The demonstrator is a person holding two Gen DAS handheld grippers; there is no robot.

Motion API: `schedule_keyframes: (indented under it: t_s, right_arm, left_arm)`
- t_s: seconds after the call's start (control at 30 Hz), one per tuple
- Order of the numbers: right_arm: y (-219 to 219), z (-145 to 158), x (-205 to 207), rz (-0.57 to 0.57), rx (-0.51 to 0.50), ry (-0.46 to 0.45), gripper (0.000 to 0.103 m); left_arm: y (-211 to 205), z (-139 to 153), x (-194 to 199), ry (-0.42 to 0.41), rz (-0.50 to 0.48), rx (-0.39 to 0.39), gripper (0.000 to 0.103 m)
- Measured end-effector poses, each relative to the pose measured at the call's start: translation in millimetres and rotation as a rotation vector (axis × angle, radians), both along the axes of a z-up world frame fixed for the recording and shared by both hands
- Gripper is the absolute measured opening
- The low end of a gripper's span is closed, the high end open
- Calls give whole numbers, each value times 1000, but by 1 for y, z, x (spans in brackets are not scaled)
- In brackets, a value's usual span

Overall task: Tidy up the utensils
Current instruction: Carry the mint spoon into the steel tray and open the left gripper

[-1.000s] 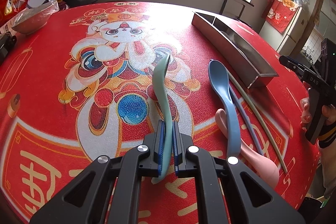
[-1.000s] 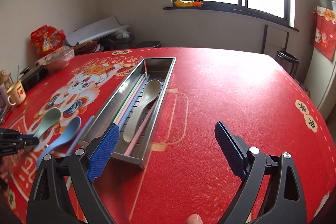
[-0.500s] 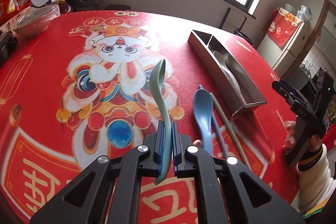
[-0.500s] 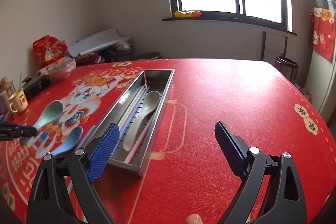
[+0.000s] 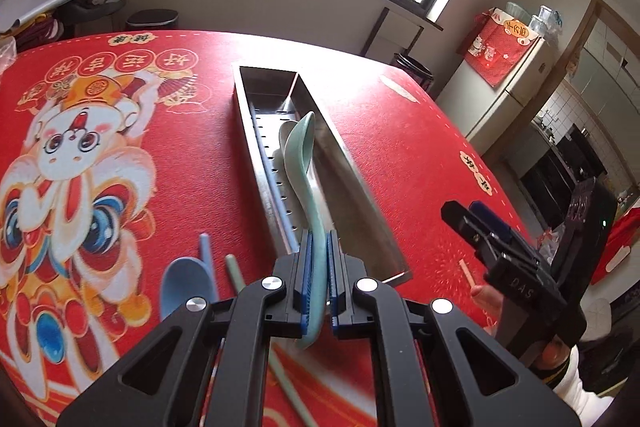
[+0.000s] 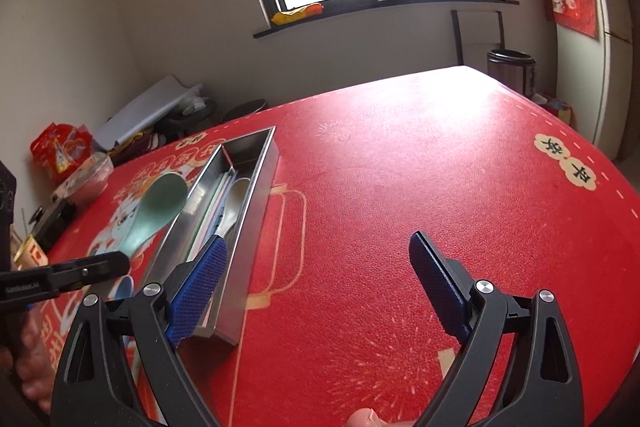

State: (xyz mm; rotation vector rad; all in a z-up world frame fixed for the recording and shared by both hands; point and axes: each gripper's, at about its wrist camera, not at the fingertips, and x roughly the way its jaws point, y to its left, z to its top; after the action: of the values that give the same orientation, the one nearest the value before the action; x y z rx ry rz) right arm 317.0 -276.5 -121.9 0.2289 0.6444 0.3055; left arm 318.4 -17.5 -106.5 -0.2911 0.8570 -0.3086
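My left gripper [image 5: 317,259] is shut on the handle of a green spoon [image 5: 301,155] and holds it in the air over the near end of the steel tray [image 5: 360,187]. The spoon's bowl points along the tray. The same green spoon [image 6: 160,207] shows in the right wrist view, beside the steel tray [image 6: 256,211]. A white spoon [image 6: 236,191] and sticks lie in the tray. A blue spoon [image 5: 186,287] and a green stick [image 5: 236,273] lie on the red cloth left of the tray. My right gripper [image 6: 316,283] is open and empty, above the cloth right of the tray.
The round table wears a red cloth with a rabbit picture [image 5: 76,163]. A bowl [image 6: 86,179] and snack bags [image 6: 60,147] stand at the table's far left edge. A fridge [image 5: 508,75] and a bin [image 6: 510,71] stand beyond the table.
My left gripper has lifted the green spoon off the cloth and carried it right, over the tray. My right gripper stayed open and tilted a little.
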Motion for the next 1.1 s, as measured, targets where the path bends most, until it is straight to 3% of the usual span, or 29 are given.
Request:
schedule_keyframes:
  t_s: [0.27,0.77,1.07,1.1]
  right_arm:
    - [-2,-7,2,54,64,28,89]
    - [-7,-12,4,78,109,61,89]
    - [-10,-12,3,68,117,59,89]
    - [-11,-11,3,65,119,60,89]
  left_arm:
    - [-29,-14,48,74,28,-48,7]
    - [-30,-30,68,107,59,34,8]
    - [-22,-4,46,16,55,134,49]
    - [-21,-2,41,4,60,157,57]
